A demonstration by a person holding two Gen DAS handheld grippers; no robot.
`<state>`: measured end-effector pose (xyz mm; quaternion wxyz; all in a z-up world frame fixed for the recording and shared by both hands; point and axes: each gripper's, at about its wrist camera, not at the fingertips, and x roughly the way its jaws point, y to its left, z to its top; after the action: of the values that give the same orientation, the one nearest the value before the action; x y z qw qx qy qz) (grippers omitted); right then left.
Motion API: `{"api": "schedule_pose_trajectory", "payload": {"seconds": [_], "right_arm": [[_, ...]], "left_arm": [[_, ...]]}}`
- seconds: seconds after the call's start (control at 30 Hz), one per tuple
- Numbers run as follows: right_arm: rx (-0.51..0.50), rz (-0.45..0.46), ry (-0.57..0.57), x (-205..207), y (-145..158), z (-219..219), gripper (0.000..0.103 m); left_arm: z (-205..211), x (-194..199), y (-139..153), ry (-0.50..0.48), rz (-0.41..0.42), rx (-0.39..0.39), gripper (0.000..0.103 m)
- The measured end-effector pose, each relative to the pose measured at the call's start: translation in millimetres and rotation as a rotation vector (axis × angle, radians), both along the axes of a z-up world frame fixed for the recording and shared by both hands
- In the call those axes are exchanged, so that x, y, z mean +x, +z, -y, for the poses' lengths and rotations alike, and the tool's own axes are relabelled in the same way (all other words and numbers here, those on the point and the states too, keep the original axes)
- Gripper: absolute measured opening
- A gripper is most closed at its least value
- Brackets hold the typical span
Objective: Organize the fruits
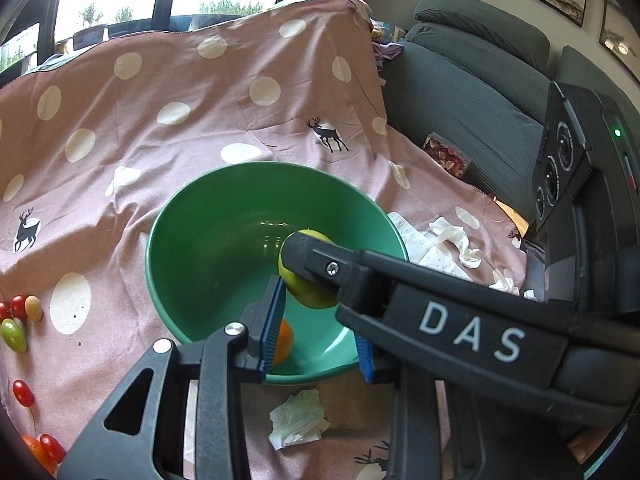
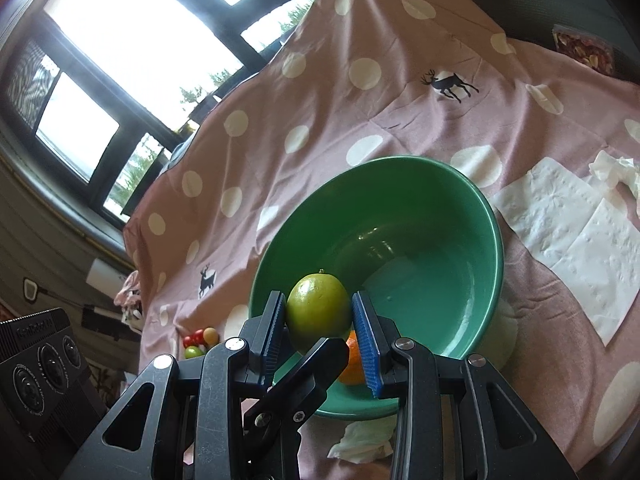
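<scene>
The right gripper pinches a green fruit between its blue pads, holding it above the near rim of the green bowl, evidently so it can be let go inside. The left gripper, fingers spread and empty, waits over that same near rim, apparently clear of the drop. Below the green fruit, an orange fruit already lies in the bowl against its near wall. Left of the bowl, small tomatoes lie loose on the spotted cloth, judged not yet sorted. Tissues lie right of the bowl.
</scene>
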<state>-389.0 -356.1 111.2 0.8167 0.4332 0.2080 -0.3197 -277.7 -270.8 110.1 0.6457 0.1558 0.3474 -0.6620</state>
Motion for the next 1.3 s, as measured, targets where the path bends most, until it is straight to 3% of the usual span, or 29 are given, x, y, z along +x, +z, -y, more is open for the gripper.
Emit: {"api": "schedule_pose_trajectory", "payload": {"seconds": [1.3], "right_arm": [[0.039,-0.096,-0.071,-4.1,-12.7,6.7,0.038]], "left_arm": [[16.0,0.7,-20.6,-0.060,-0.085,0.045,0.031]]}}
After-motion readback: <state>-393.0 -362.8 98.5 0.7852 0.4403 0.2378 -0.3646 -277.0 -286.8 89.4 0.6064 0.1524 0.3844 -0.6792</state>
